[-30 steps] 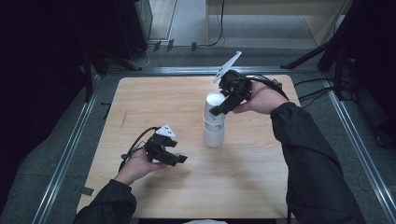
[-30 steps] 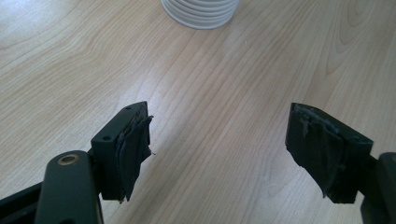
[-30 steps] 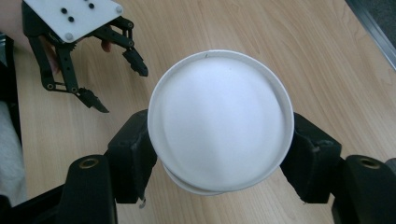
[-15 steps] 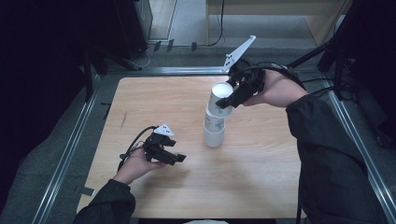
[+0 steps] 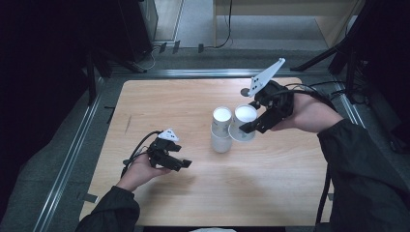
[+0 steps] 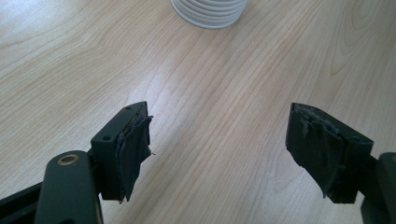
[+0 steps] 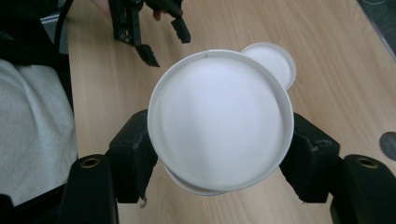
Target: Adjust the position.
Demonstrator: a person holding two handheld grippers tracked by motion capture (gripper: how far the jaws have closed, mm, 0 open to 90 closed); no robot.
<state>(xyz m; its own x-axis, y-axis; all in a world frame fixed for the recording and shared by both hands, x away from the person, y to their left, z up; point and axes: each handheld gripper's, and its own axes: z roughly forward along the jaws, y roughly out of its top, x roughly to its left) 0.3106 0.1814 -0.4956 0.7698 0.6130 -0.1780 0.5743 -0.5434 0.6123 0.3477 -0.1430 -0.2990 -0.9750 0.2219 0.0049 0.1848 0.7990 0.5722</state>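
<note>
One paper cup (image 7: pixel 219 121), inverted with its base uppermost, sits clamped between the pads of the right gripper (image 5: pixel 247 126), which press on opposite sides of its wall; the jaws have just been closing slightly on it. It is carried just beside the remaining cup stack (image 5: pixel 221 129), whose nested rims lie ahead of the left gripper (image 6: pixel 219 154), half open and holding nothing. Light, thin-walled and easily crushed, such a cup is probably best taken gently at mid-wall. Count: one lifted cup, one stack, two grippers.
</note>
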